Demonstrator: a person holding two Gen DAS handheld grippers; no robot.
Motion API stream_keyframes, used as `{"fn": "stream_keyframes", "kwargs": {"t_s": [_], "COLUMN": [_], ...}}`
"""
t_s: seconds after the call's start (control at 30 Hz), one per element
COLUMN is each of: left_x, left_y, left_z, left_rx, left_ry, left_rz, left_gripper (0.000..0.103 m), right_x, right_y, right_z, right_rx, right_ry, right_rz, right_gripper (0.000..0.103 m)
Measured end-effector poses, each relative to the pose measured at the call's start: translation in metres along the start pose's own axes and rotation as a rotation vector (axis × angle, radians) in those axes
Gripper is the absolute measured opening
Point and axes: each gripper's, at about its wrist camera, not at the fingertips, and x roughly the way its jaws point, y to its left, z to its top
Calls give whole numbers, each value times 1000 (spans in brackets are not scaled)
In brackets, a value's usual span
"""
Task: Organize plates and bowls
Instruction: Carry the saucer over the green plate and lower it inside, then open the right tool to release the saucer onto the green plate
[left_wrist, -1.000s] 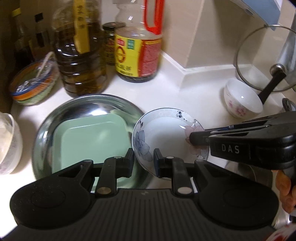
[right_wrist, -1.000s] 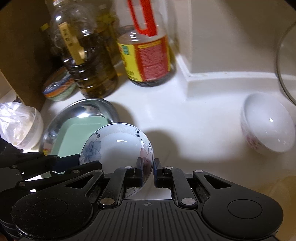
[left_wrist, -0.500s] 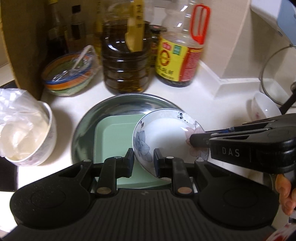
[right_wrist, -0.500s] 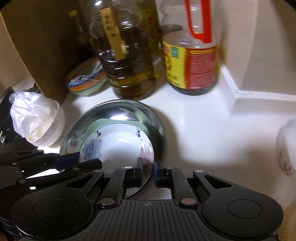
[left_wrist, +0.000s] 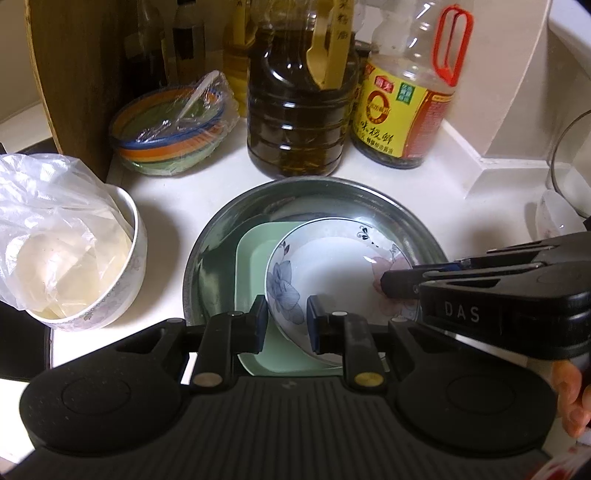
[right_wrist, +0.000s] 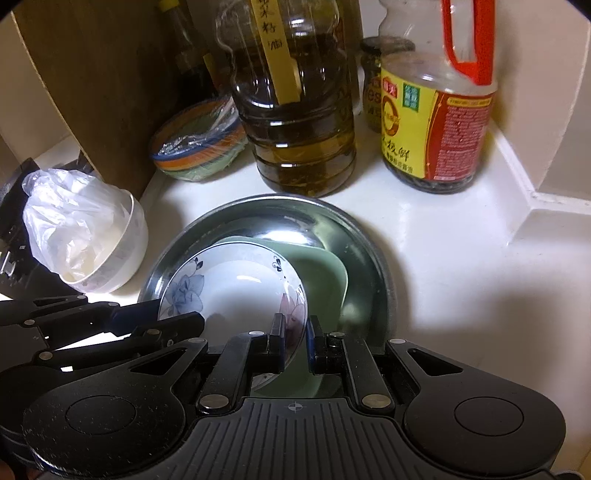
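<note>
Steel pan (left_wrist: 391, 206) sits mid-counter with a green square plate (left_wrist: 255, 251) in it; the flowered bowl (left_wrist: 332, 266) is tilted over that plate, toward the pan's 5 o'clock in the left wrist view. Oil jug (left_wrist: 295, 122) at the pan's 12, sauce bottle (left_wrist: 402, 110) at 1, bagged white bowl (left_wrist: 122, 266) at 9. Left gripper (left_wrist: 284, 321) is clamped on the flowered bowl's near rim, right gripper (right_wrist: 295, 339) clamped on the opposite rim, both nearly closed.

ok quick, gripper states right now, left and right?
Left gripper: shut on the floral bowl, near rim.
Right gripper: shut on the same bowl's opposite rim.
</note>
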Motion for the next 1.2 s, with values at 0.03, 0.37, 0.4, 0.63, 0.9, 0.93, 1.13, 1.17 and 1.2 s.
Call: {"fn": "stream_keyframes", "kwargs": {"t_s": [0.03, 0.37, 0.4, 0.63, 0.9, 0.93, 1.13, 1.17, 1.2], "left_x": [3, 25, 27, 38, 36, 35, 23, 20, 16], "left_y": [1, 8, 9, 13, 17, 17, 24, 25, 26], "left_z": [0, 3, 4, 7, 8, 8, 12, 12, 12], "left_rx": [0, 9, 9, 16, 31, 39, 50, 53, 56], "left_ry": [5, 51, 54, 74, 77, 74, 53, 50, 45], "left_rz": [-1, -13, -15, -37, -76, -80, -99, -105, -112], "left_gripper": [20, 20, 20, 20, 24, 26, 29, 29, 29], "right_x": [2, 25, 27, 34, 31, 29, 7, 2, -3], "right_y": [0, -4, -5, -5, -5, -5, -6, -7, -8], "right_z": [0, 0, 0, 1, -2, -2, -7, -9, -12], "right_rx": [4, 36, 38, 55, 92, 93, 136, 152, 163], "right_ry": [5, 43, 45, 61, 49, 37, -41, -56, -70], "right_rz": [-1, -14, -15, -25, -38, -40, -34, -34, -32], "right_gripper": [11, 11, 11, 11, 13, 17, 43, 44, 45]}}
